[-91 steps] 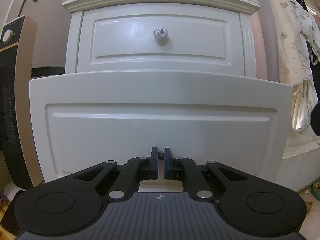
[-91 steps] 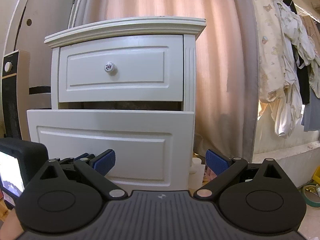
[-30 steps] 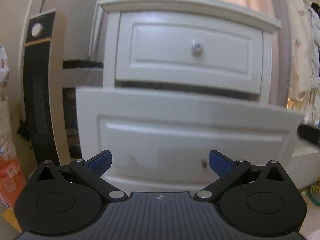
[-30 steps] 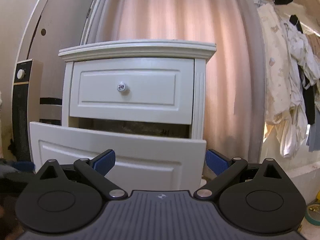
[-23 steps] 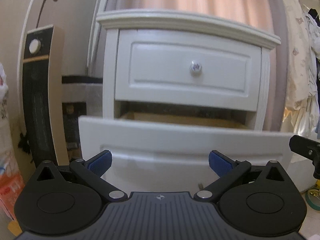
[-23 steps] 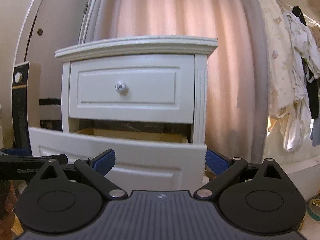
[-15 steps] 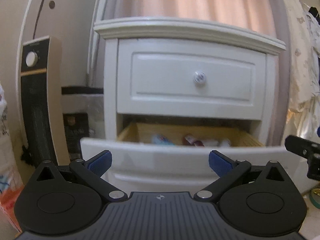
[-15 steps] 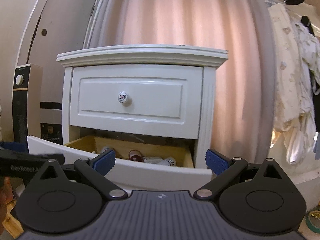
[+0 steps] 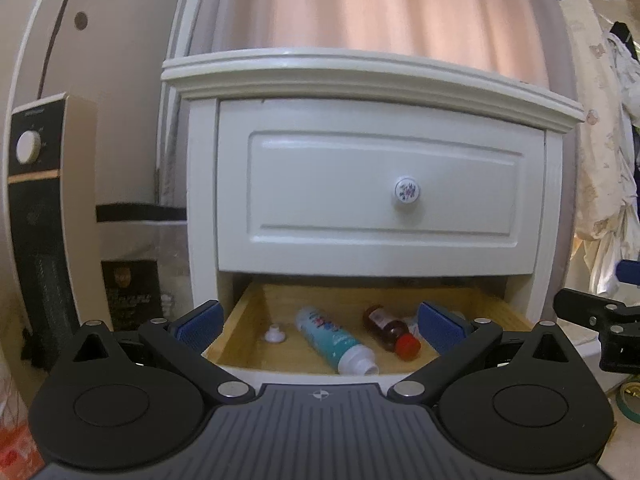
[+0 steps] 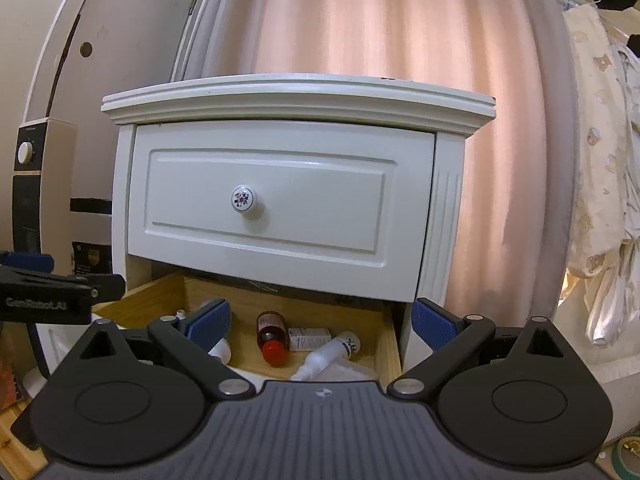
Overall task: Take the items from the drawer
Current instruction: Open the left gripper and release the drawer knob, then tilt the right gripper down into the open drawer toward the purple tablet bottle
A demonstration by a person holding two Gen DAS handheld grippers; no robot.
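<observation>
My fingers (image 9: 198, 320) on both grippers are spread, holding nothing, above the open lower drawer (image 9: 240, 316). Inside, the white tube (image 9: 334, 338) and brown bottle (image 9: 390, 332) lie flat, caps toward me.

Pink curtain (image 10: 392, 36) hangs behind. Tall black-and-cream heater (image 9: 44, 208) with white dial stands far left. Pale clothes (image 10: 604, 200) hang right. Tape roll (image 10: 626, 456) near right floor.

The left gripper (image 9: 320, 322), shut on the lower drawer (image 9: 256, 312) front three seconds ago, now hangs with its jaws wide apart. Both cameras sit higher than before, so the drawer's inside shows: a white-and-teal tube (image 9: 334, 338) and a red-capped brown bottle (image 9: 390, 332), hidden earlier behind the front panel.
</observation>
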